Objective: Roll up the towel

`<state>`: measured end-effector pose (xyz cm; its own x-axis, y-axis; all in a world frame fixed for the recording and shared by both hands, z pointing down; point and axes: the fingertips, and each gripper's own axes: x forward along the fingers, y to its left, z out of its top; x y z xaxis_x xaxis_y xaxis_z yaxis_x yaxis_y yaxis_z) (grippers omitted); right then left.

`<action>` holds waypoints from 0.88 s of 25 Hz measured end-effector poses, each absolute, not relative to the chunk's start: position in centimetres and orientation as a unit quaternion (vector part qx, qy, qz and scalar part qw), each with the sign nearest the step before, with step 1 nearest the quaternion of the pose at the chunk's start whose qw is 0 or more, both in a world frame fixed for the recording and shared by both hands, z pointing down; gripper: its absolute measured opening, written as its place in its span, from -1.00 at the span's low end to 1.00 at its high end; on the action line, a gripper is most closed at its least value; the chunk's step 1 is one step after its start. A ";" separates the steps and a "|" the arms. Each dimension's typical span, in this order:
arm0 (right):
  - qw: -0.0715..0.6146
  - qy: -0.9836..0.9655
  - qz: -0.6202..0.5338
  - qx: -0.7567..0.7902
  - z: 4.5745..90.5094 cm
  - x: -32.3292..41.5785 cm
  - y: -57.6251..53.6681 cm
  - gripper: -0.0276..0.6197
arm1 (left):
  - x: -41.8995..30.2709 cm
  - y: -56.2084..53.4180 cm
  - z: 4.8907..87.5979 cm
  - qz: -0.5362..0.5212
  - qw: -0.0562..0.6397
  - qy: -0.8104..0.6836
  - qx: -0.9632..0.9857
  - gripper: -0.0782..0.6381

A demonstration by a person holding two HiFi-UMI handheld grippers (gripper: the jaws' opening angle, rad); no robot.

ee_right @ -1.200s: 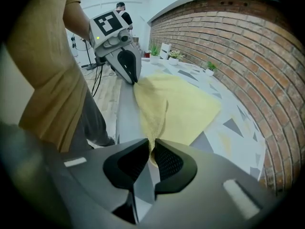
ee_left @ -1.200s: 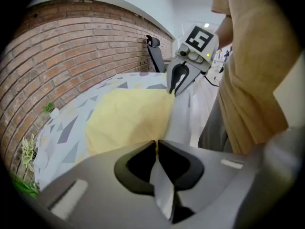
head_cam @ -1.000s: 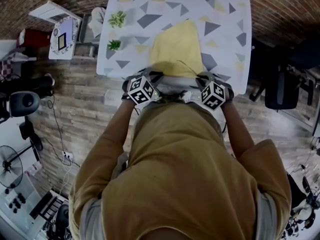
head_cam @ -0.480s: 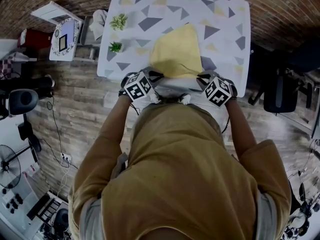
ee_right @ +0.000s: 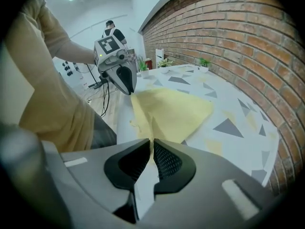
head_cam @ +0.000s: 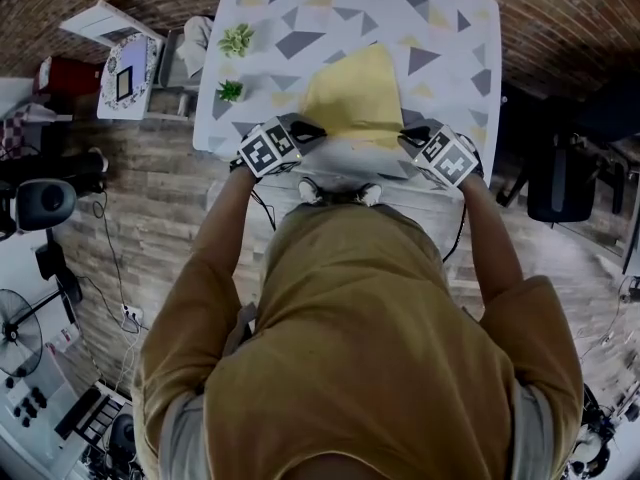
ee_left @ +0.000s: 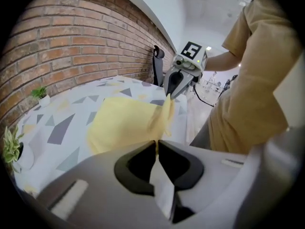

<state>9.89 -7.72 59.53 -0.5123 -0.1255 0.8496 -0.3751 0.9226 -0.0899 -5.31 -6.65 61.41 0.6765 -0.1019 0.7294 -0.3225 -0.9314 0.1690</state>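
The desk (head_cam: 450,28), under a white cloth with grey and yellow triangles, has a brick wall (head_cam: 560,18) along its far edge and the person standing at its near edge. The far half of the top is bare. Two small potted plants (head_cam: 237,40) stand by the left edge, well apart from the towel, with bare cloth between. A dark chair (head_cam: 560,178) stands on the floor off the right edge. The yellow towel (head_cam: 355,103) lies in the near half of the desk, a little right of the middle. Its long axis runs from the near edge toward the far edge, broad at the near end and narrowing to a point at the far end. The near end is raised off the desk by both grippers. The left gripper (head_cam: 312,130) has its jaws pressed together on the towel's near left corner, a strip of yellow cloth caught between the pads. The right gripper (head_cam: 408,135) pinches the near right corner the same way. Between the two, the near hem sags in a loose fold, and the rest of the towel lies flat.
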 end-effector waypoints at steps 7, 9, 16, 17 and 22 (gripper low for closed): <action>0.466 -0.853 0.186 0.142 60.4 10.5 -9.2 -0.82 | -5.4 -7.8 62.0 0.360 0.224 -0.103 0.900 -0.56; 0.458 -0.852 0.207 0.146 60.7 10.6 -9.6 -0.82 | -5.4 -8.2 62.2 0.360 0.239 -0.101 0.896 -0.55; 0.472 -0.836 0.232 0.159 62.3 11.2 -10.6 -0.82 | -5.6 -10.1 62.7 0.367 0.266 -0.115 0.884 -0.55; 0.472 -0.834 0.235 0.163 62.5 11.3 -10.8 -0.82 | -5.6 -10.4 62.9 0.371 0.266 -0.119 0.882 -0.55; 0.485 -0.823 0.227 0.190 63.2 11.5 -11.7 -0.82 | -5.8 -11.3 63.7 0.409 0.226 -0.141 0.873 -0.55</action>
<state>11.52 -11.66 63.23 -0.4575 -0.0931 0.8843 -0.5327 0.8250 -0.1888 -5.81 -11.34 63.73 0.6263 -0.0614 0.7771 -0.4315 -0.8575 0.2800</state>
